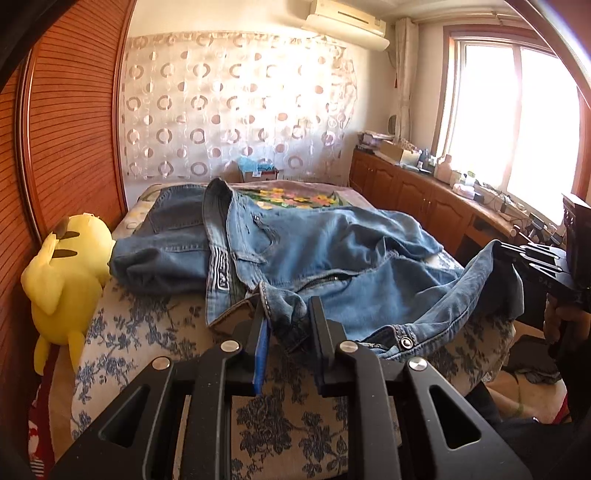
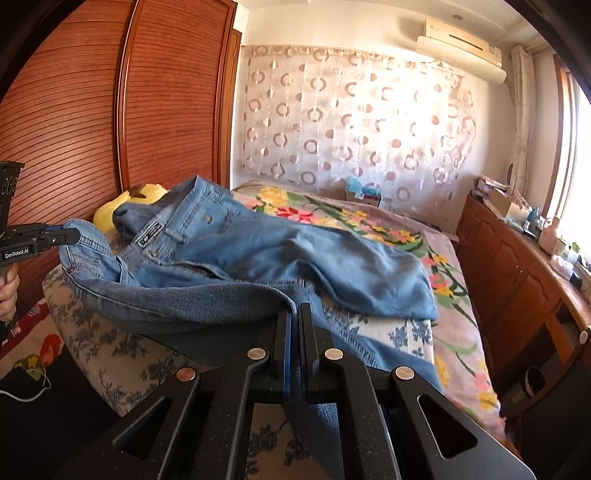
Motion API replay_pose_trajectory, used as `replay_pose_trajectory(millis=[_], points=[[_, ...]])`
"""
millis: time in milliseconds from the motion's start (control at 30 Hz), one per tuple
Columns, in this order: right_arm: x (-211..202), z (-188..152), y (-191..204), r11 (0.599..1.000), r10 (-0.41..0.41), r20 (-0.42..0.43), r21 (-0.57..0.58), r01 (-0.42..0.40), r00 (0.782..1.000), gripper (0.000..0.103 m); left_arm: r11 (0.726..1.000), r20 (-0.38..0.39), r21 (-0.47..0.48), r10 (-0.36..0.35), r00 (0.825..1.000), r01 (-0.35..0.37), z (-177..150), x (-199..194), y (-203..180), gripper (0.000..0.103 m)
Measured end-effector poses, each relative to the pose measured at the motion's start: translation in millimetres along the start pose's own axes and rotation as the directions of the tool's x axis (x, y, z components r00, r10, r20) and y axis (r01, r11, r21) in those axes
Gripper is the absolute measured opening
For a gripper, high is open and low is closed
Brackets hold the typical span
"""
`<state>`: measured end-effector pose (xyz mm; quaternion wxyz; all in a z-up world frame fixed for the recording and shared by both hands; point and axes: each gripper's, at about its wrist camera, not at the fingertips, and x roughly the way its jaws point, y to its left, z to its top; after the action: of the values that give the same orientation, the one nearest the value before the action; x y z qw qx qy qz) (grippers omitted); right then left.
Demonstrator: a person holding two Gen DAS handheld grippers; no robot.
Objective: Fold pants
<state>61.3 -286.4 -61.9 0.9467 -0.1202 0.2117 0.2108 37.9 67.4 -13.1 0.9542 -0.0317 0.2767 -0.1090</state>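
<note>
Blue jeans [image 1: 317, 236] spread across the near end of the bed [image 1: 155, 332], waistband lifted toward the cameras, legs trailing away over the flowered blanket [image 2: 373, 221]. Left hand-held gripper [image 1: 286, 314] clamped on the waistband beside the fly; a fold of denim pinched between its black fingers [image 1: 317, 325], a brown leather patch just to the left. Right hand-held gripper [image 2: 295, 325] clenched tight on the waistband's other side, fabric running down between the fingers and out below.

Hard to make out: how much cloth sits inside the left grip, since the near fingers cover the pinch. In the left wrist view, the right gripper cut off at the frame's edge, only its black fingers, part of its body and a bit of the holding hand [image 1: 557, 321] showing. In the right wrist view, the left gripper [image 2: 70, 234] likewise clipped at the left border, tips buried in denim. Far leg ends partly hidden behind folds. Yellow plush toy [image 1: 66, 280] wedged between bed and wooden wardrobe [image 1: 70, 129], mostly screened by jeans from the right wrist view.

Bedding under the jeans: cream with blue floral print. Beyond: circle-patterned curtain [image 1: 236, 103], air conditioner [image 1: 347, 26] high on the wall, bright overexposed window [image 1: 517, 118], cluttered wooden counter [image 1: 436, 192] beneath it.
</note>
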Motion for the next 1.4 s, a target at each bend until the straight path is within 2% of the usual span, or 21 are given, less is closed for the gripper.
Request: replay_pose_trajectory(millis=[233, 567, 833, 1067, 1167, 1233, 1400], points=[[10, 5, 0, 1.000, -0.007, 0.008, -0.009, 0.007, 1.000, 0.003, 1.000, 0.013, -0.002, 0.004, 1.000, -0.004, 8, 8, 3, 0.021], [38, -5, -5, 1.000, -0.006, 0.012, 0.004, 0.006, 1.000, 0.003, 1.000, 0.027, 0.000, 0.010, 1.000, -0.010, 13, 28, 7, 0.021], [67, -16, -11, 1.000, 0.009, -0.027, 0.020, -0.009, 1.000, 0.003, 1.000, -0.003, 0.007, 0.013, 1.000, -0.013, 9, 53, 9, 0.021], [80, 3, -19, 0.999, 0.014, -0.028, 0.030, -0.013, 1.000, 0.003, 1.000, -0.013, -0.002, -0.002, 1.000, 0.002, 26, 67, 12, 0.021], [84, 13, -21, 1.000, -0.002, -0.005, 0.023, 0.002, 1.000, 0.003, 1.000, 0.000, 0.008, -0.001, 1.000, 0.001, 35, 69, 14, 0.021], [85, 23, -24, 1.000, -0.012, 0.014, 0.024, 0.012, 1.000, 0.003, 1.000, 0.038, -0.016, 0.002, 0.999, -0.002, 44, 68, 19, 0.021], [90, 49, -34, 1.000, -0.022, 0.058, 0.018, 0.021, 0.998, 0.003, 1.000, 0.047, -0.013, -0.001, 0.999, 0.002, 63, 77, 23, 0.021]])
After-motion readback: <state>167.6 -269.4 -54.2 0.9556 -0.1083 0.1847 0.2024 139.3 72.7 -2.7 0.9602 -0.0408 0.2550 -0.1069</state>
